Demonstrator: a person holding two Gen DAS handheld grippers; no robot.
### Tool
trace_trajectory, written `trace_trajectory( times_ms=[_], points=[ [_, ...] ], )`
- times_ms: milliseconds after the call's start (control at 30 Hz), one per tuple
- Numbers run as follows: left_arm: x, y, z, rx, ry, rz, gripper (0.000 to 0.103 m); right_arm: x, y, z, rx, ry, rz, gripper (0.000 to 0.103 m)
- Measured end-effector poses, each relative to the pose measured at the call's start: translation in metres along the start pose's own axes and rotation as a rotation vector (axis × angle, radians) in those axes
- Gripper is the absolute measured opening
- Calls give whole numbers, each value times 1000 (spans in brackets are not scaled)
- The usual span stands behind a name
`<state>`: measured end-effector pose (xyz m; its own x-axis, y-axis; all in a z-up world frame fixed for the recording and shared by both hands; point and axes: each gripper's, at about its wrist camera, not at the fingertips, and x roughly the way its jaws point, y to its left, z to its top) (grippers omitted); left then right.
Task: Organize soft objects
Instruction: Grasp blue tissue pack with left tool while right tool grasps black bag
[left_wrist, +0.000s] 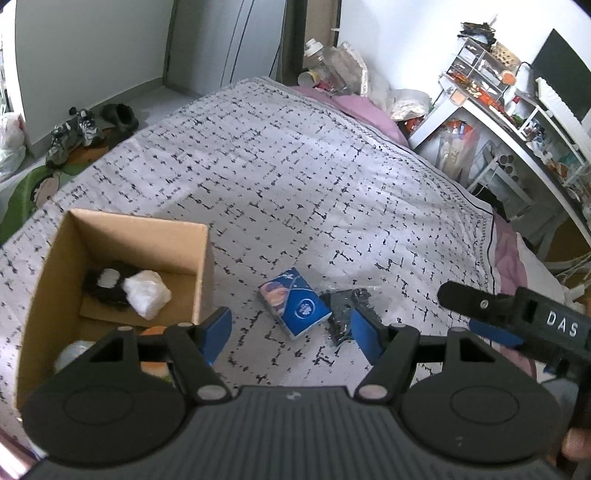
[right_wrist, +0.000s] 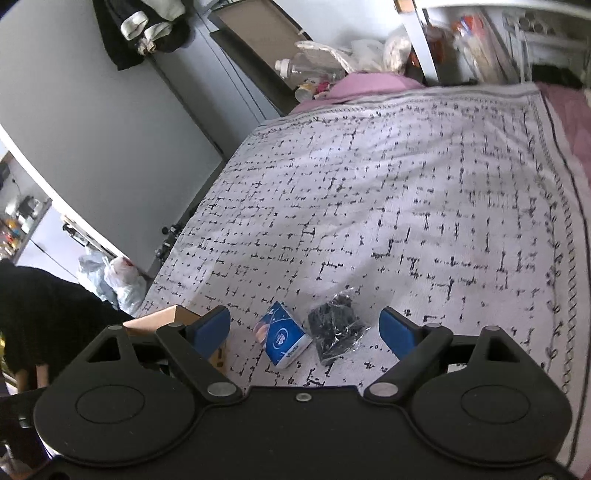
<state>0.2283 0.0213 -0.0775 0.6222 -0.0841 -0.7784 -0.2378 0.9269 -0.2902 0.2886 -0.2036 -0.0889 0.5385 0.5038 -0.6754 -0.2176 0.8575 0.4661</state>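
Observation:
A blue tissue pack (left_wrist: 293, 302) and a black item in clear plastic (left_wrist: 343, 308) lie side by side on the patterned bedspread (left_wrist: 295, 177). An open cardboard box (left_wrist: 110, 280) to their left holds a white soft lump (left_wrist: 146, 293), a black-and-white item (left_wrist: 105, 282) and other soft things. My left gripper (left_wrist: 291, 332) is open and empty just in front of the pack. My right gripper (right_wrist: 304, 330) is open and empty, hovering before the pack (right_wrist: 282, 339) and the black packet (right_wrist: 334, 328). It also shows at the right of the left wrist view (left_wrist: 517, 317).
Shoes (left_wrist: 74, 133) lie on the floor past the bed's left edge. A cluttered white desk (left_wrist: 517, 122) stands to the right. Bottles and bags (left_wrist: 332, 70) are piled at the bed's far end. Plastic bags (right_wrist: 114, 280) lie on the floor.

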Motion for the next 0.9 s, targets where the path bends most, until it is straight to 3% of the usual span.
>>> trace_trajectory(
  times_ms=[233,400,700,900],
  points=[
    [32,-23,0,9,39,9,70,16,-30,3,78,22,-8,84],
    [53,-35,2,19,58,23,70,29,-49,4,149,53,-2,75],
    [90,-42,6,-7,87,48,70,55,-64,5,226,110,24,64],
    [113,-33,10,-55,83,104,70,68,-67,5,240,132,31,62]
  ],
)
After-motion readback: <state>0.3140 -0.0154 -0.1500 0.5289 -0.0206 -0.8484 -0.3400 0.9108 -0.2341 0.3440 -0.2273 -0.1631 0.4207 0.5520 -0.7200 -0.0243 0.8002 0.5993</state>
